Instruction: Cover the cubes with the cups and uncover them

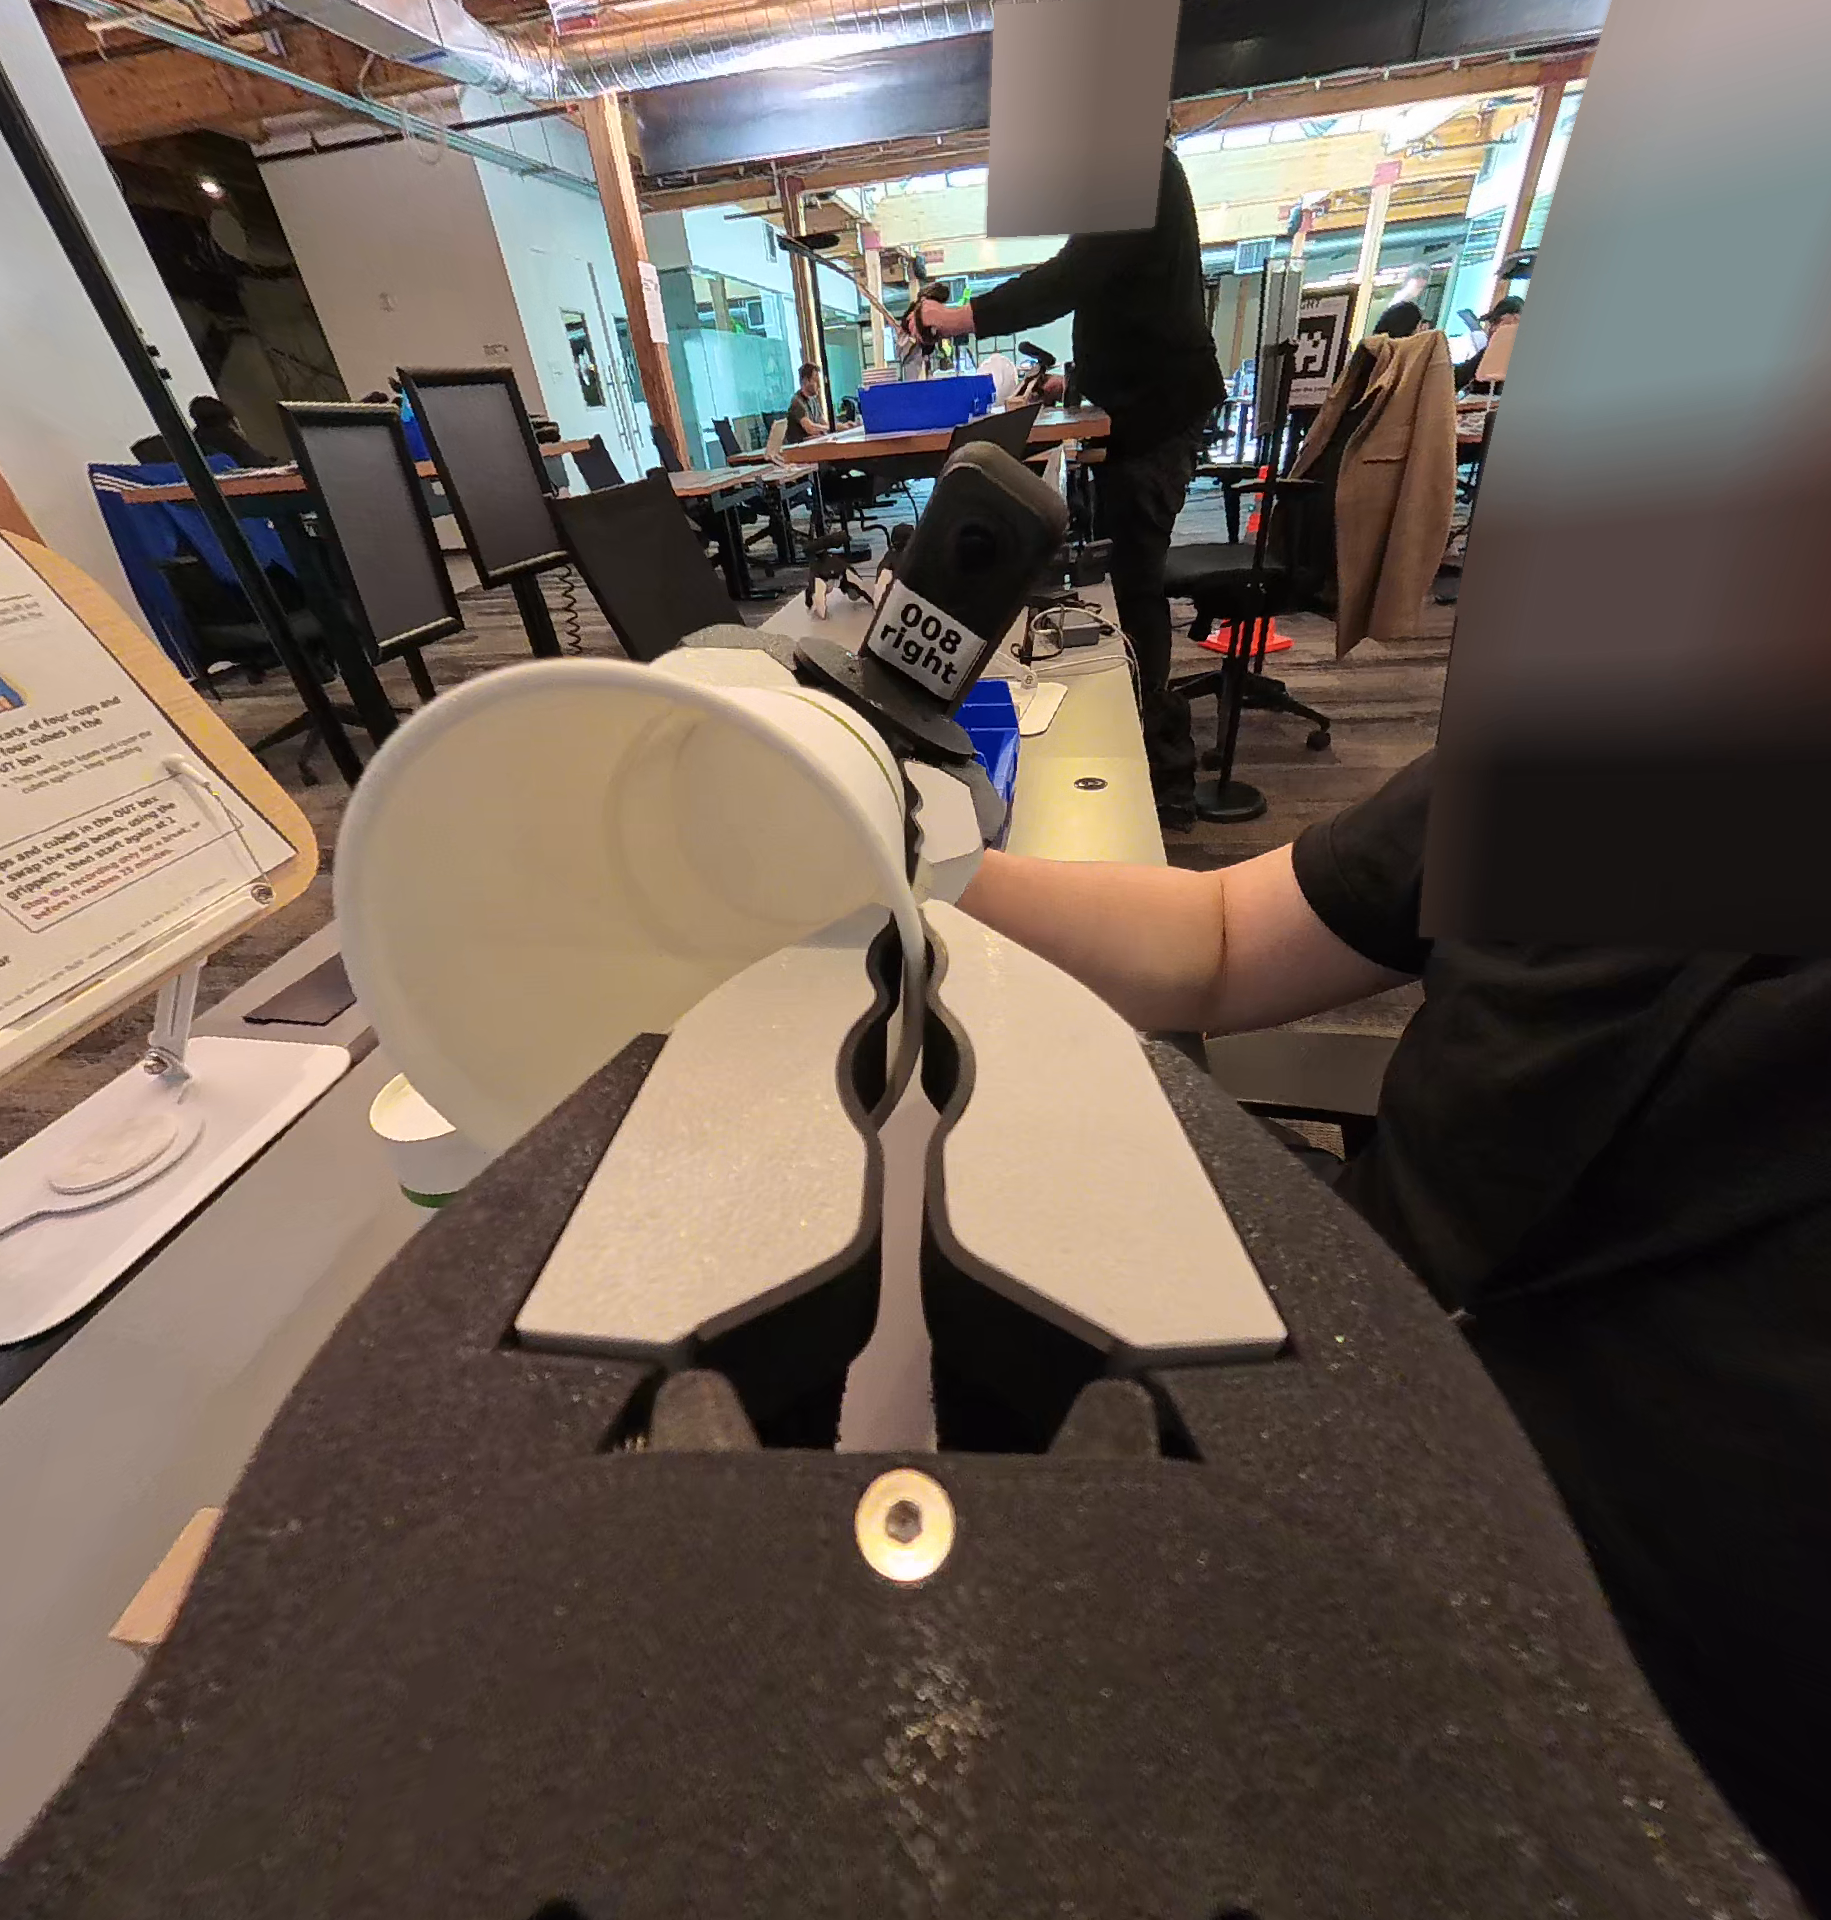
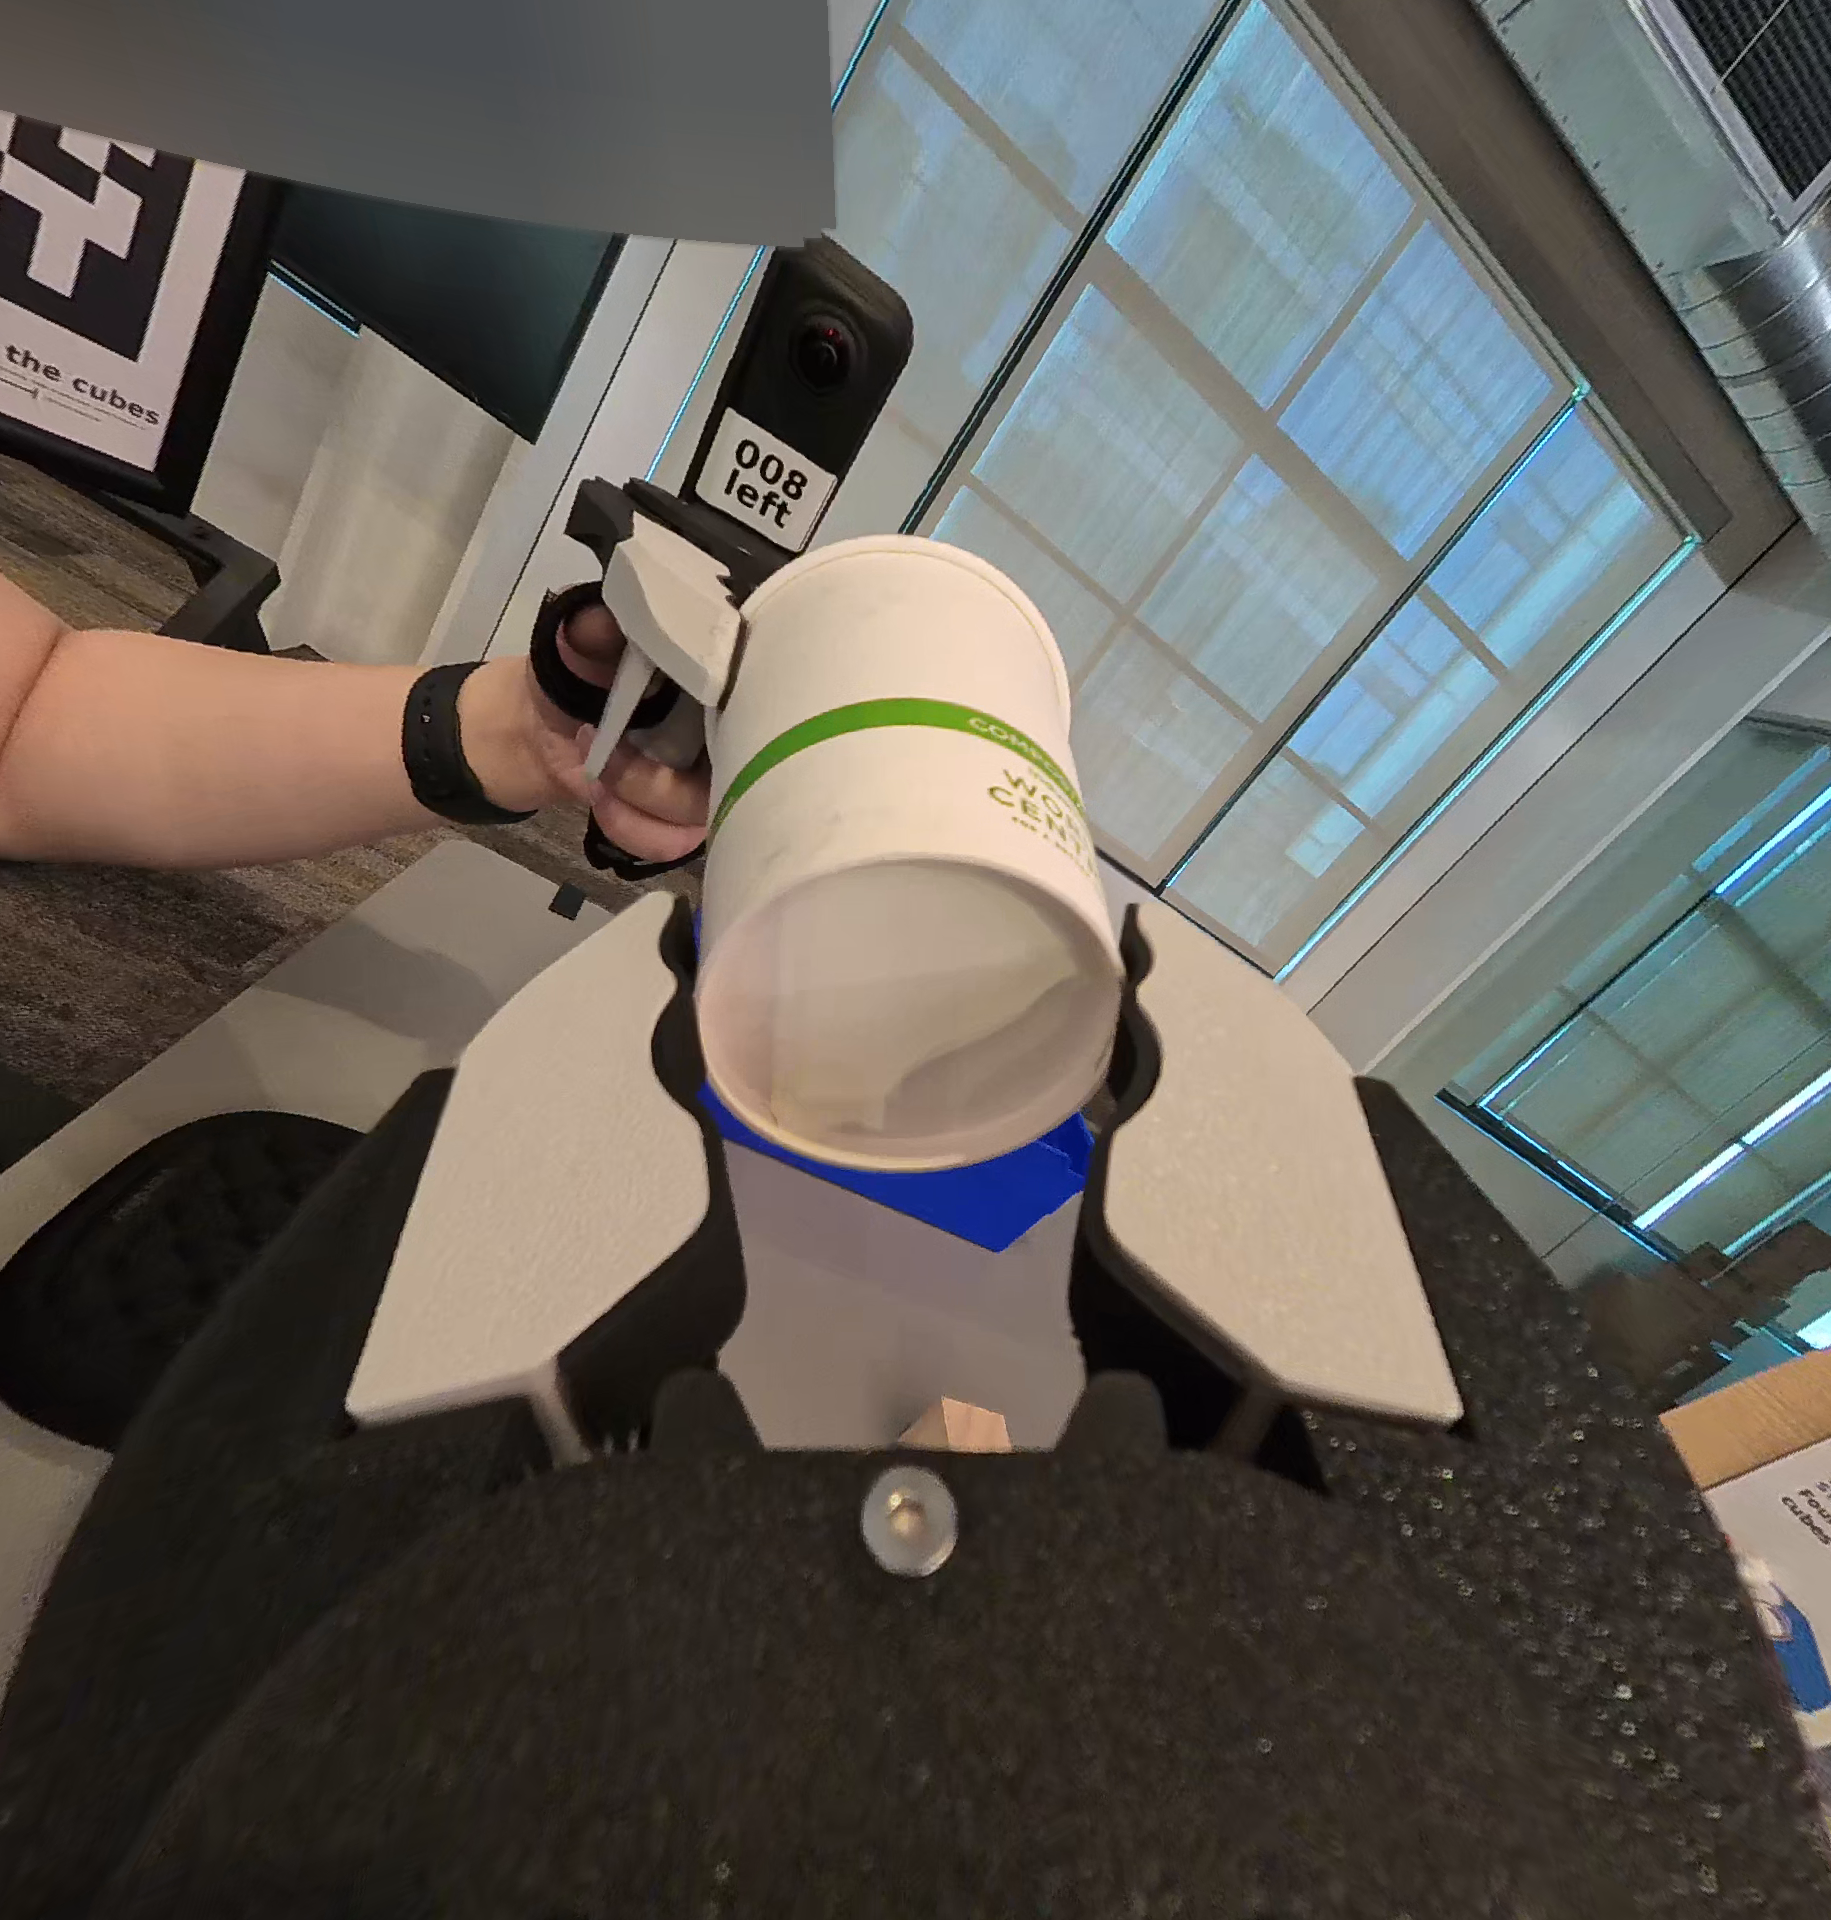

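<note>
A white paper cup with a green band (image 1: pixel 578 862) (image 2: pixel 890 727) is held in the air, lying on its side, between both grippers. My left gripper (image 1: pixel 906 956) is shut on the cup's rim, pinching the wall between its fingertips. It also shows in the right wrist view (image 2: pixel 719 649) at the cup's far rim. My right gripper (image 2: pixel 906 987) is closed on the cup's base, one finger on each side. It shows behind the cup in the left wrist view (image 1: pixel 947 821). Another cup (image 1: pixel 412 1138) stands on the table below, partly hidden. No cubes are in view.
A blue box (image 2: pixel 952 1195) (image 1: pixel 994 727) sits on the grey table (image 1: pixel 80 1455) under the cup. An instruction board on a white stand (image 1: pixel 90 831) stands at the left. A person's arm (image 1: pixel 1150 935) reaches across. Office chairs and another person are far behind.
</note>
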`<state>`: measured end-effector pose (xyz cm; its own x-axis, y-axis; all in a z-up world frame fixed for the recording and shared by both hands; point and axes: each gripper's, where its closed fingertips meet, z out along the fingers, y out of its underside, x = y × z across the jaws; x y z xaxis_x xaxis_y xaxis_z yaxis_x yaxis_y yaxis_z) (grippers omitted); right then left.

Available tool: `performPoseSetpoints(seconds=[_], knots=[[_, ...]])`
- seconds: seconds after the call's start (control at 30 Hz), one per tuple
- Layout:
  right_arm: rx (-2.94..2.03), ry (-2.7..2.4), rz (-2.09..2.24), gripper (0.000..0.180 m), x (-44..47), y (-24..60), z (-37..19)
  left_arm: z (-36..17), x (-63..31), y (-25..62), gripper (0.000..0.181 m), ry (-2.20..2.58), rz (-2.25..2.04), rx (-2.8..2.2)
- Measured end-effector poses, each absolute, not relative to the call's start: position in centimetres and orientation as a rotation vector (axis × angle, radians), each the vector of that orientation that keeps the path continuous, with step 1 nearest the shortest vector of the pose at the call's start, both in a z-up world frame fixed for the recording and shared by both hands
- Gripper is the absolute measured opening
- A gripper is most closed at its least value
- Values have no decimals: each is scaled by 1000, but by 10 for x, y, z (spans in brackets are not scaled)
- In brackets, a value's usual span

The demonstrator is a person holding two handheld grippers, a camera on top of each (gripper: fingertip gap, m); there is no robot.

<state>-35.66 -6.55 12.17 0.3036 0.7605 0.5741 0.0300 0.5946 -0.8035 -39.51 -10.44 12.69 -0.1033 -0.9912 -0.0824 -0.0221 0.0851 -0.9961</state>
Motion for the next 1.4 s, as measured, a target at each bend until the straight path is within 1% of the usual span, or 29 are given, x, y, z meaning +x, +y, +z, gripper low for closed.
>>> performPoseSetpoints(seconds=[0.3,0.37,0.5,0.53,0.63,0.73,0.9,1.0,1.2,1.4], knots=[[-853,-1217,612,76,-361,-68,120,125,-399,-107,2,1338,-1222,-1101],[-854,-1230,606,76,-361,-68,119,125,-400,-101,17,1304,-1187,-1110],[-895,-1243,546,76,-360,-59,113,124,-414,-86,38,1214,-1135,-1153],[-917,-1255,527,76,-359,-54,111,122,-421,-80,40,1181,-1104,-1180],[-1055,-1330,464,76,-354,-29,102,105,-454,-49,42,1034,-909,-1308],[-1297,-1458,364,75,-349,15,88,82,-491,-29,37,902,-726,-1429],[-1728,-1756,186,75,-353,77,46,44,-521,-27,37,823,-605,-1565],[-1891,-1907,23,76,-359,106,17,28,-529,-30,37,822,-536,-1606],[-2100,-2090,-191,76,-374,145,-37,18,-540,-37,37,817,-491,-1630],[-2180,-2154,-186,76,-397,158,-64,17,-548,-40,37,793,-530,-1621]])
